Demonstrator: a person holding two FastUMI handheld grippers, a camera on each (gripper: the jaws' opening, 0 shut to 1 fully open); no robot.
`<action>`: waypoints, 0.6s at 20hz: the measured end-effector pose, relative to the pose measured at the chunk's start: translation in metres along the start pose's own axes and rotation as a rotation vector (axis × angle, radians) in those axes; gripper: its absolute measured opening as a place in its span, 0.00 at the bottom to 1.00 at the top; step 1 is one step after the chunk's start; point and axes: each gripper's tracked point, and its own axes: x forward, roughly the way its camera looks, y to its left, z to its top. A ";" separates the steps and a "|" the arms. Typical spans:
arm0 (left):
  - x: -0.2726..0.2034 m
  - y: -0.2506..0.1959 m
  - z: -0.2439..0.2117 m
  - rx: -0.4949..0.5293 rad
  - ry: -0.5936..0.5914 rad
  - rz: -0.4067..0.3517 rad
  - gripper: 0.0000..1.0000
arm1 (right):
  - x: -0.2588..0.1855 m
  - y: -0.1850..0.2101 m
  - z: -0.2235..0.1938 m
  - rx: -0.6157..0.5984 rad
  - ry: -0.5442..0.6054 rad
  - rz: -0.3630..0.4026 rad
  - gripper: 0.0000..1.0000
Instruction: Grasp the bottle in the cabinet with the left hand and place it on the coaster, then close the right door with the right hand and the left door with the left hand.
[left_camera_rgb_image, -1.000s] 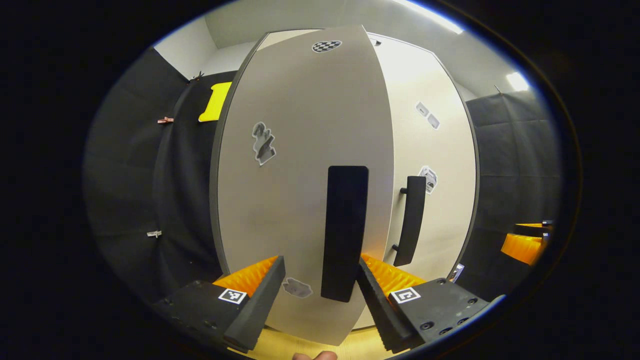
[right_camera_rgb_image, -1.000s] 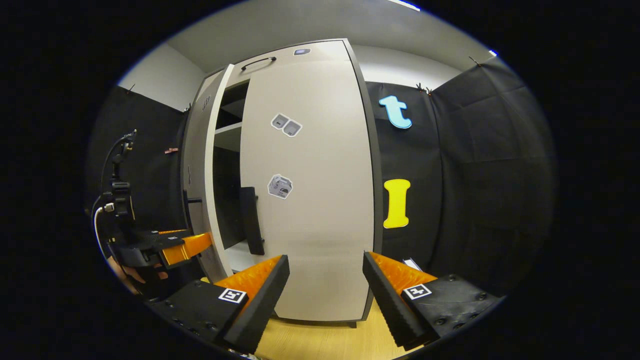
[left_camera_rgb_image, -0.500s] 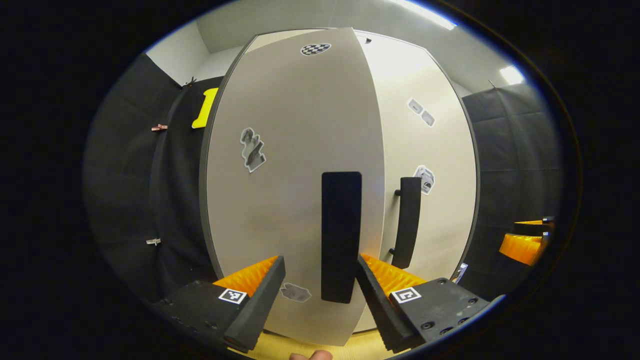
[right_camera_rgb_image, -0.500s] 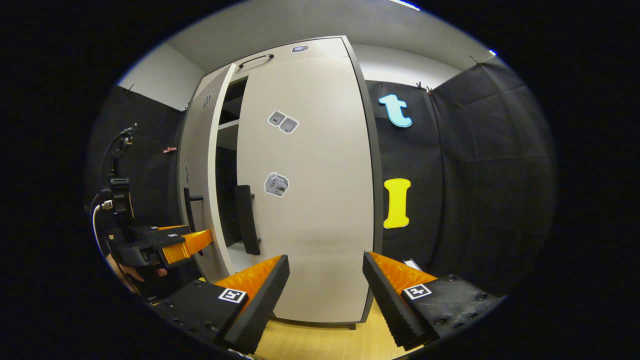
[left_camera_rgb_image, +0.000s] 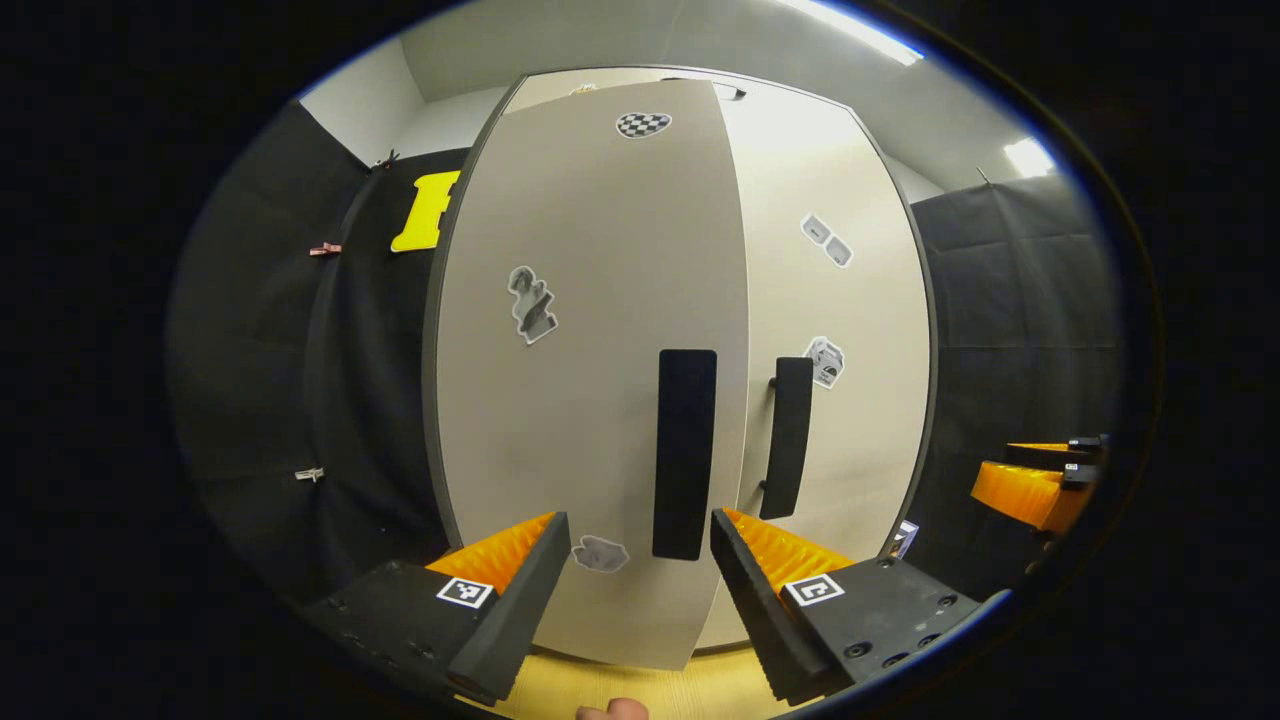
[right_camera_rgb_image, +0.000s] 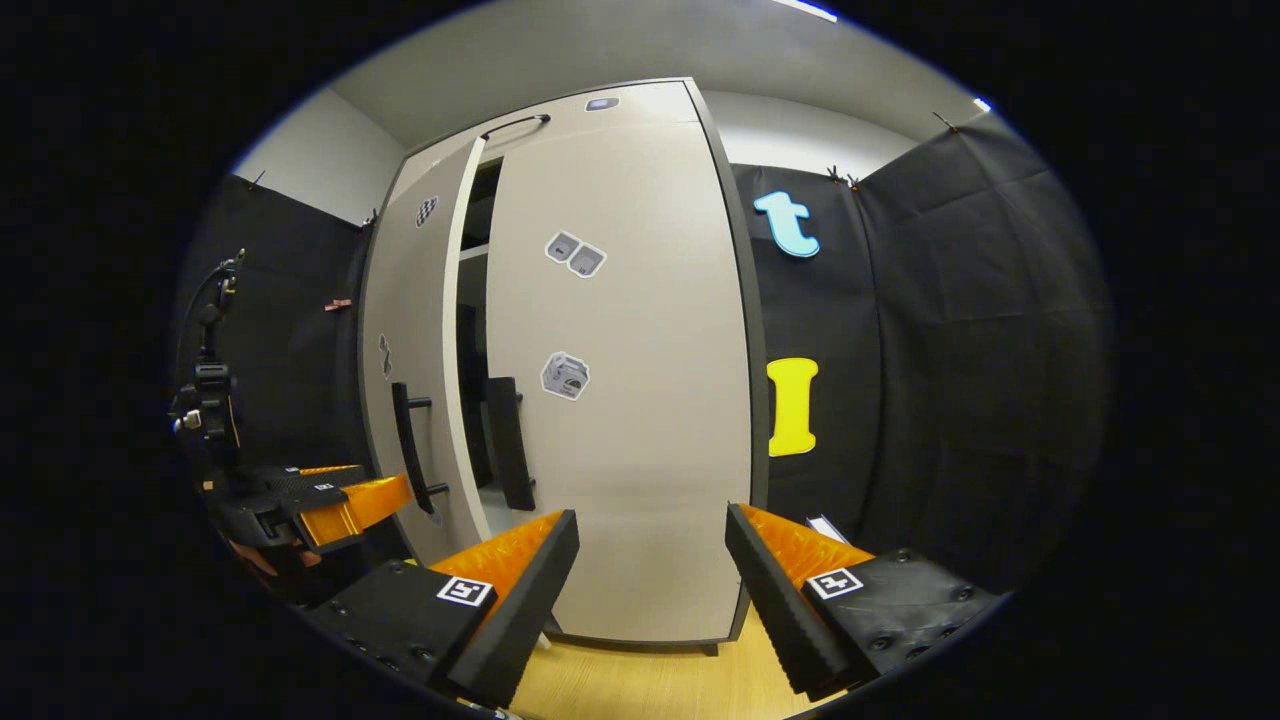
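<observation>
The cabinet's left door (left_camera_rgb_image: 580, 350) stands almost closed in the left gripper view, its black handle (left_camera_rgb_image: 685, 455) showing between the fingers of my open left gripper (left_camera_rgb_image: 638, 525). Beside it the right door (left_camera_rgb_image: 850, 420) is closed, with its own handle (left_camera_rgb_image: 787, 435). In the right gripper view the right door (right_camera_rgb_image: 640, 450) fills the middle, and a narrow dark gap separates it from the left door (right_camera_rgb_image: 410, 300). My left gripper (right_camera_rgb_image: 395, 485) hovers by that door's handle (right_camera_rgb_image: 410, 445); I cannot tell if it touches. My right gripper (right_camera_rgb_image: 650, 525) is open and empty, a short way in front of the right door.
Black cloth walls flank the cabinet on both sides. Light wood surface (right_camera_rgb_image: 650, 680) lies below the doors. A stand with cables (right_camera_rgb_image: 205, 380) rises at the left. A fingertip (left_camera_rgb_image: 612, 710) peeks in at the bottom edge. The right gripper (left_camera_rgb_image: 1030, 490) sits off to the right.
The left door has swung further toward the cabinet, narrowing the gap to a slit, with the left gripper following it. The right gripper has hardly moved.
</observation>
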 end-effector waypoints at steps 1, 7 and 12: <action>-0.005 0.002 0.000 -0.001 0.002 0.002 0.90 | -0.002 0.003 0.001 -0.001 -0.001 0.002 0.98; -0.035 0.016 -0.001 0.004 0.007 0.012 0.90 | -0.015 0.020 0.007 0.003 -0.017 0.011 0.98; -0.055 0.029 -0.002 -0.001 0.016 0.016 0.90 | -0.024 0.034 0.007 -0.001 -0.019 0.018 0.98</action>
